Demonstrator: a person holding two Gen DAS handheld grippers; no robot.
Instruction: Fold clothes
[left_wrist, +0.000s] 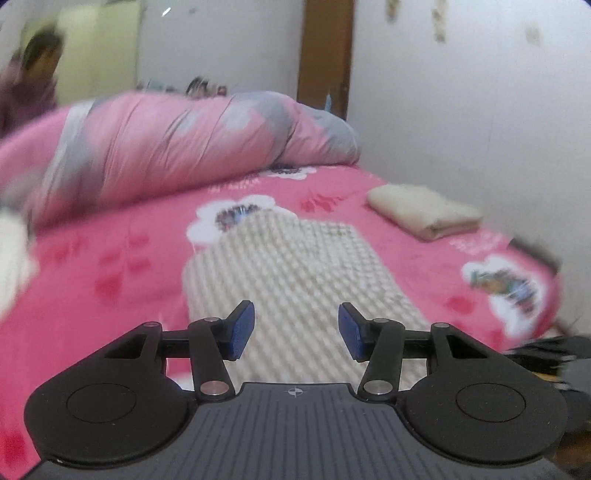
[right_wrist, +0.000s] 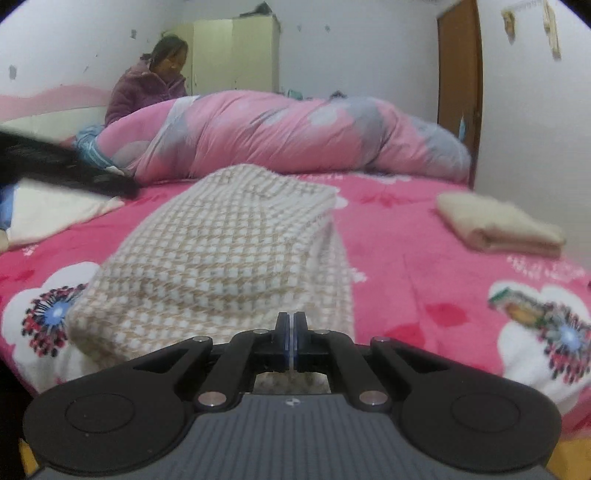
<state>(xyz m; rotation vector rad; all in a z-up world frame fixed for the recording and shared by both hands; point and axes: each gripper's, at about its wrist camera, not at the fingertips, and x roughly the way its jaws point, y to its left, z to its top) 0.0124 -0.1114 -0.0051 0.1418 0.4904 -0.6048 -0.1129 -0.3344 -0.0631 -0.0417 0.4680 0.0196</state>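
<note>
Beige-and-white checked woven garment (right_wrist: 221, 266) lies part-folded on pink floral bed sheet (right_wrist: 424, 258), directly ahead of both tools. Right tool (right_wrist: 291, 332) pressed together, seemingly pinching its near edge. Left tool (left_wrist: 295, 330) spread, empty above it. Folded cream cloth (right_wrist: 498, 227) parked far right, likely finished.

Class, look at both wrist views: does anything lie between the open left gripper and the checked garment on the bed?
Nothing visible does. The left gripper hangs open directly over the checked garment; the folded cream cloth lies off to the side.

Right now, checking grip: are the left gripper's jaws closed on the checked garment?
No, the left gripper has open jaws with nothing between them.
</note>
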